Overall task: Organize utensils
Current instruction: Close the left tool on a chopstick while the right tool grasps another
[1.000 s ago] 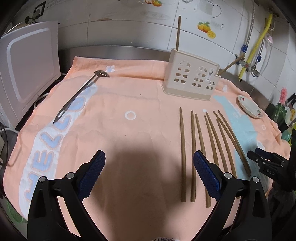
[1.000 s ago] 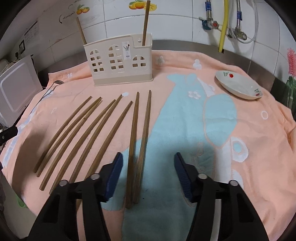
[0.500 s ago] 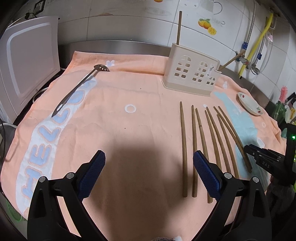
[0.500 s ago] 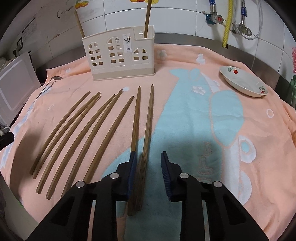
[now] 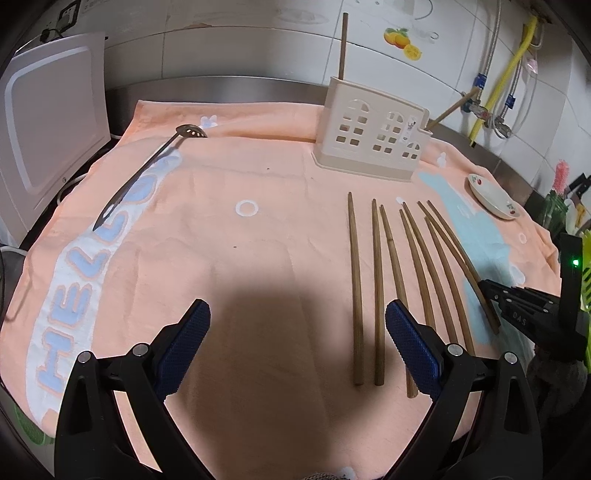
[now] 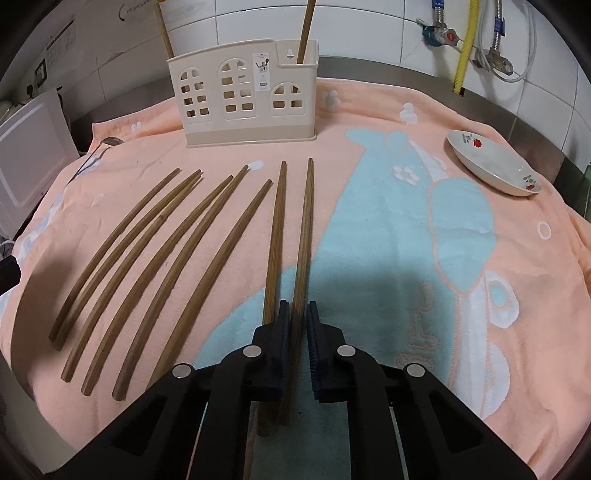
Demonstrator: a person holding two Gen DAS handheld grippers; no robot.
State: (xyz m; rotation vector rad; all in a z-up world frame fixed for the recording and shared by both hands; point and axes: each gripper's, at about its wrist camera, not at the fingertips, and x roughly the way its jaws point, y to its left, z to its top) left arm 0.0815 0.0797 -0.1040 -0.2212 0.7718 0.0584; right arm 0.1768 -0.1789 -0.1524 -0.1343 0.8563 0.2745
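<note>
Right hand-held gripper (image 6: 295, 325): we see its blue pads closed on the rightmost chopstick (image 6: 304, 236), near its thick end. The jaws have just been closing, with that stick between them. We judge the low grip leaves the long tapered part free to lead into a slot.

Neighbour stick: the second chopstick from the right (image 6: 275, 236) lies just beside the left pad, outside it as far as we can tell; whether it touches the pad we cannot tell. We judge it could drag along on a lift.

Left hand-held gripper (image 5: 297, 339): jaws stand wide, nothing between them, over bare towel. We read it as waiting its turn, clear of the row.

Loose chopsticks (image 5: 373, 291): eight lie in a fan on the peach towel (image 5: 229, 266), thin ends toward the holder, thick ends toward us. We judge this layout lets each be taken at the handle end.

Utensil holder (image 6: 243, 92): cream plastic, window cut-outs, upright at the back of the towel. Two chopsticks already stand in it, one at each end (image 6: 306, 29), (image 6: 164, 33), so we judge sorting has started and most remains.

Slotted spoon (image 5: 147, 173): lies well apart, on the left of the towel over the lettering, untouched.

Small dish (image 6: 495, 162): sits on the right edge of the towel, apart from the row.

Counter (image 6: 406, 74): steel, mostly covered by the towel, which we judge keeps sticks from rolling.

Next move, our judgement: lift, tip the stick upright, lower it into a compartment.
</note>
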